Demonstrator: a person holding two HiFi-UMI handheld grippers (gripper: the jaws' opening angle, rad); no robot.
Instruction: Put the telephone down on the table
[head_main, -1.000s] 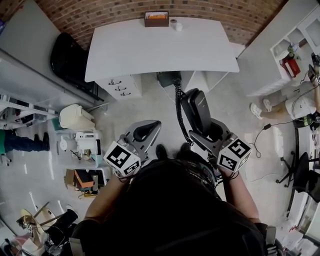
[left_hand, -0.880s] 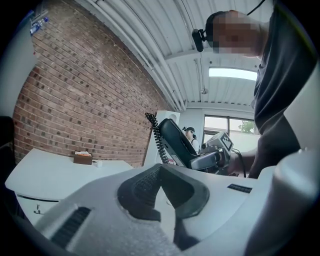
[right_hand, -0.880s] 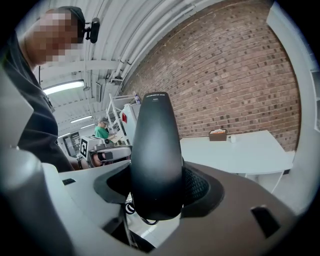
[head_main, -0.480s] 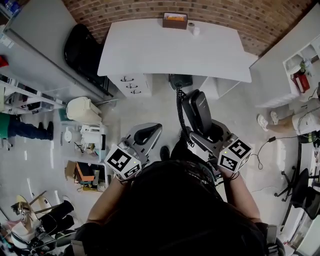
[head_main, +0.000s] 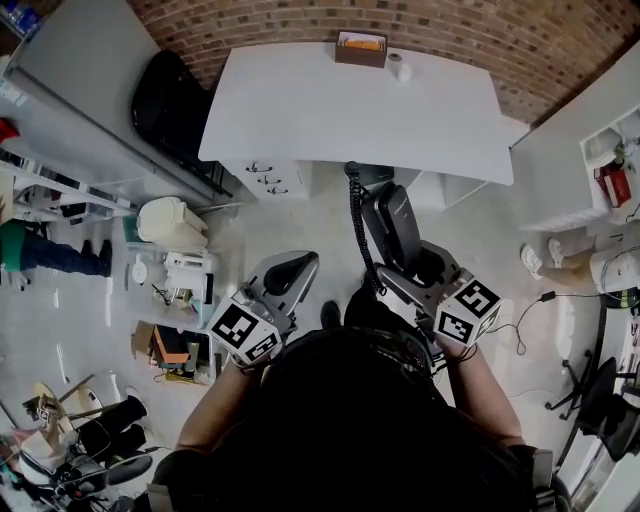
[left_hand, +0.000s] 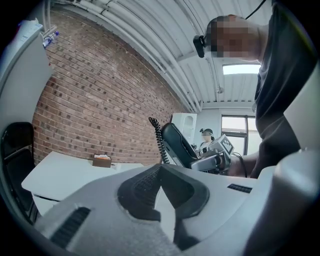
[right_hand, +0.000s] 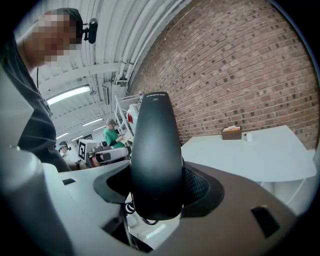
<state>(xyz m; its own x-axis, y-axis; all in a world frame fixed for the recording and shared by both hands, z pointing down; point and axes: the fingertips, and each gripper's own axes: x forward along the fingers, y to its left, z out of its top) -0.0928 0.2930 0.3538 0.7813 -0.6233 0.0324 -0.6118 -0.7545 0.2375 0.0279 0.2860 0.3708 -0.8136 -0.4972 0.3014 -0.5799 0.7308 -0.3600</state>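
The left gripper (left_hand: 160, 170) is seen at 6 o'clock, its jaws closed tip to tip with nothing caught between them. Beyond them, toward 1 o'clock, the black telephone (left_hand: 176, 146) with its coiled cord (left_hand: 157, 136) is held tilted in the right gripper (left_hand: 200, 162). A white table (left_hand: 60, 172) is seen toward 9 o'clock, with a small brown box (left_hand: 101, 161) set on it before the brick wall (left_hand: 100, 100).

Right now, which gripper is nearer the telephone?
Right. The right gripper is clamped on the telephone; the left gripper is shut and empty, apart from it, off to its left.
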